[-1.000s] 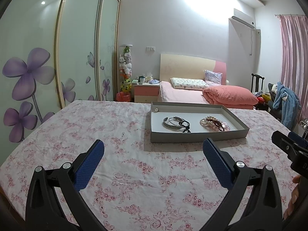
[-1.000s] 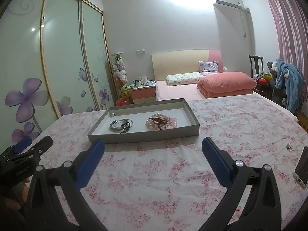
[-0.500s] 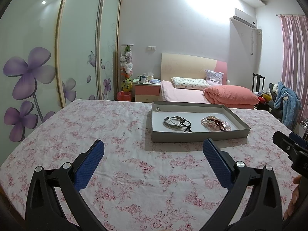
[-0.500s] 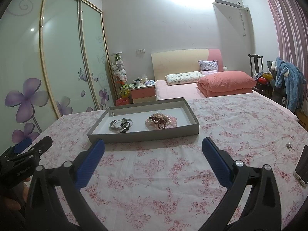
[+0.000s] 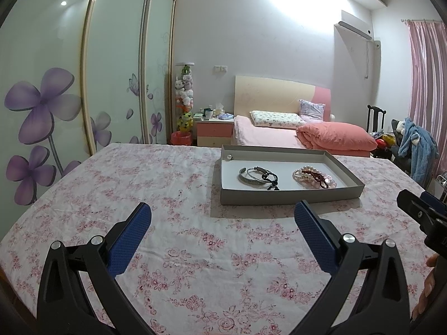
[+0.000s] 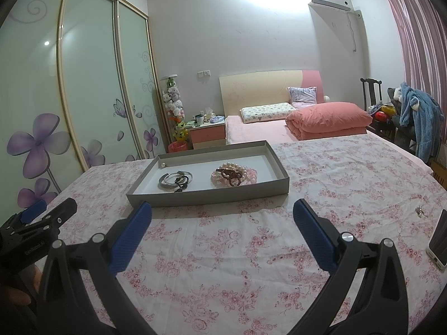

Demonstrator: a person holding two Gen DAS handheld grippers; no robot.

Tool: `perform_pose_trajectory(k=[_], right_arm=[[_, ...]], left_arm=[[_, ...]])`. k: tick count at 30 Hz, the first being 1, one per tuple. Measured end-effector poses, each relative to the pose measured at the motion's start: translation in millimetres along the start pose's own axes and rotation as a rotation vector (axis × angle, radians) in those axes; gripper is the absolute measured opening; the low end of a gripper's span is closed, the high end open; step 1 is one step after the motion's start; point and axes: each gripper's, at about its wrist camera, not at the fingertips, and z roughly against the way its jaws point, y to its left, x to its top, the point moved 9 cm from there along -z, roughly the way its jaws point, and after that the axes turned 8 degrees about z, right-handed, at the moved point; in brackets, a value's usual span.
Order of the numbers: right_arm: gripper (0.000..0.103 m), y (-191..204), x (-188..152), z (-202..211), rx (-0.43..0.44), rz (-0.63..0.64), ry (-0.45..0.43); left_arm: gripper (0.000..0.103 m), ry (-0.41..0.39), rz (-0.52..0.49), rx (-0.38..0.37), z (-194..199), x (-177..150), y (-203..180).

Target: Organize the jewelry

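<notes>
I have both the left gripper [image 5: 223,213] and the right gripper [image 6: 222,210] spread wide and holding nothing above the near half of the flowered tablecloth [image 5: 167,184]. The jewelry looks sorted already: the tray [image 5: 290,196] by the cloth's far edge holds silver bangles [image 5: 252,177] at its left and bead bracelets [image 5: 313,177] at its right. One small trinket [image 6: 420,211] (hard to identify) lies near the right edge, possibly still to collect.

Bedroom, pale walls. Sliding wardrobe doors [image 5: 83,83] on left, frosted glass with purple flower print. Bed [image 5: 279,134] at far wall, cream-pink headboard, salmon duvet [image 5: 335,138]. Pink nightstand [image 5: 214,132]. Air conditioner [image 6: 331,2] high; pink curtain [image 6: 419,42] at right
</notes>
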Motion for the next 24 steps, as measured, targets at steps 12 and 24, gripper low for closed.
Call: perform_pose_trajectory(k=[12, 24], right_arm=[[0.099, 0.3, -0.7, 0.1, 0.0, -0.001, 0.0], [0.099, -0.1, 0.1, -0.1, 0.0, -0.002, 0.002]], left_arm=[[0.101, 0.001, 0.0, 0.0, 0.4, -0.1, -0.6], [0.101, -0.001, 0.001, 0.0, 0.1, 1.2, -0.8]])
